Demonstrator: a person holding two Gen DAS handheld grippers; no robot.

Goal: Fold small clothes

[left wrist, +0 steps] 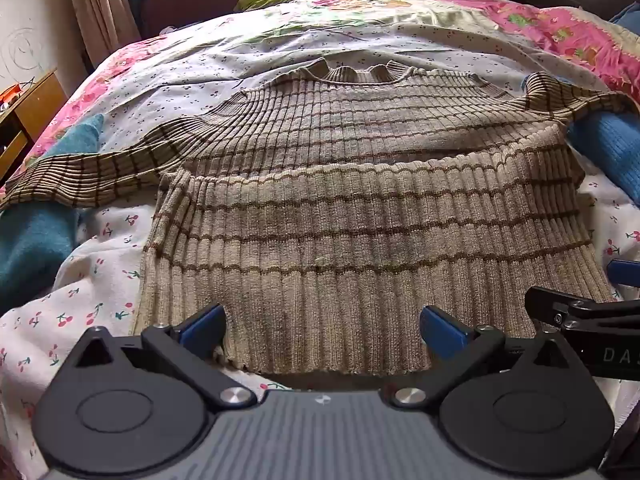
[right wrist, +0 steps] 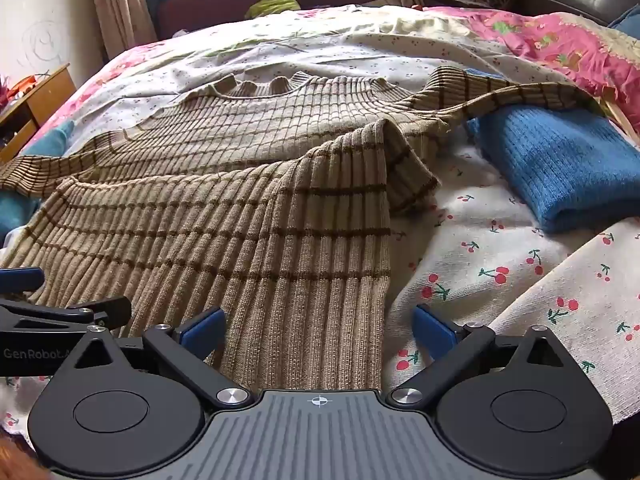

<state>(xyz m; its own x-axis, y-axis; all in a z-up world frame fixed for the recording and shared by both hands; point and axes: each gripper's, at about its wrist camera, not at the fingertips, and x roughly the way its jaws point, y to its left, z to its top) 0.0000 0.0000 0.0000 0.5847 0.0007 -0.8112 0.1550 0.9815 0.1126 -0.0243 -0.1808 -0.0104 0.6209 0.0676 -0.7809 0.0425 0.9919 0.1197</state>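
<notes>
The striped sweater [left wrist: 360, 208] lies spread on the bed, straight ahead of both grippers, its ribbed tan knit crossed by thin brown lines. Its lower part is folded up over the chest, so the hem runs as a wavy edge across the body, and the fold line is the edge nearest the grippers. The collar [left wrist: 352, 74] is at the far end. One sleeve [left wrist: 88, 172] stretches away to the left of the left gripper; the other sleeve [right wrist: 520, 94] reaches off to the right, draped over a folded blue knit [right wrist: 568, 172].

Under everything is the cherry-print sheet [right wrist: 500, 272], bare just right of the right gripper, and beyond it a pink floral quilt [right wrist: 560, 40] along the far right. A teal cloth [left wrist: 36, 240] sits to the left of the left gripper, partly under the left sleeve.

The left gripper [left wrist: 322, 326] hovers at the near edge of the sweater with its blue pads spread wide on either side of the fabric, gripping nothing. The right gripper [right wrist: 318, 326] is likewise wide apart and holds nothing; its left pad is over the sweater's near right corner, its right pad over the sheet. The two grippers are side by side, close together.
</notes>
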